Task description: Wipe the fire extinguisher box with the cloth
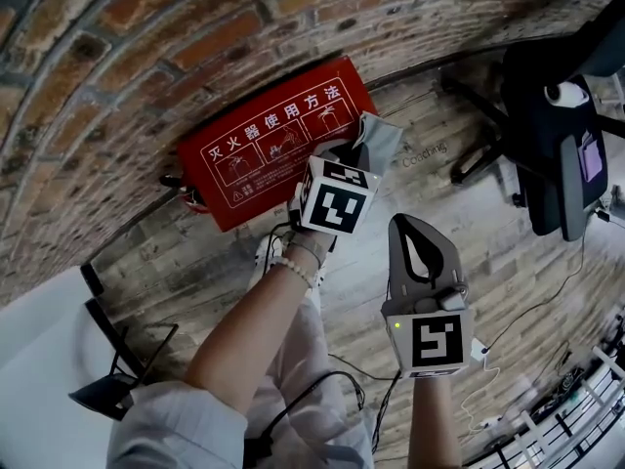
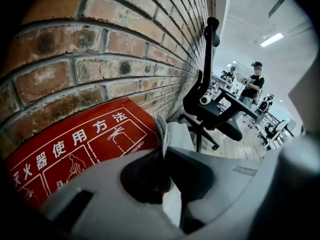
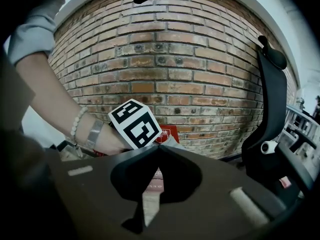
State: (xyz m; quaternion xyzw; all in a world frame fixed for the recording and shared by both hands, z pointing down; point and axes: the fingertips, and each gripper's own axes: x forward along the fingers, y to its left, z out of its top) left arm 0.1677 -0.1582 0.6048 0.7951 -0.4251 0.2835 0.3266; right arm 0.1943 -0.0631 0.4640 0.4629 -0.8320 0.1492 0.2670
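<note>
Gripping a fold of the grey cloth (image 2: 176, 134), the left tongs (image 2: 162, 151) are fully closed on it. The cloth sits at the right-hand corner of the red fire extinguisher box (image 1: 259, 149), which stands against the brick wall (image 1: 146, 37). The right tongs (image 3: 159, 148) are closed and empty, held clear of the box.

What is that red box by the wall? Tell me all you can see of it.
The red box is a flat-faced, hard-looking case, printed in white with Chinese characters and framed pictograms. It sits low against the brick wall. The grey cloth, pinched in the left tongs, is at its right corner.
</note>
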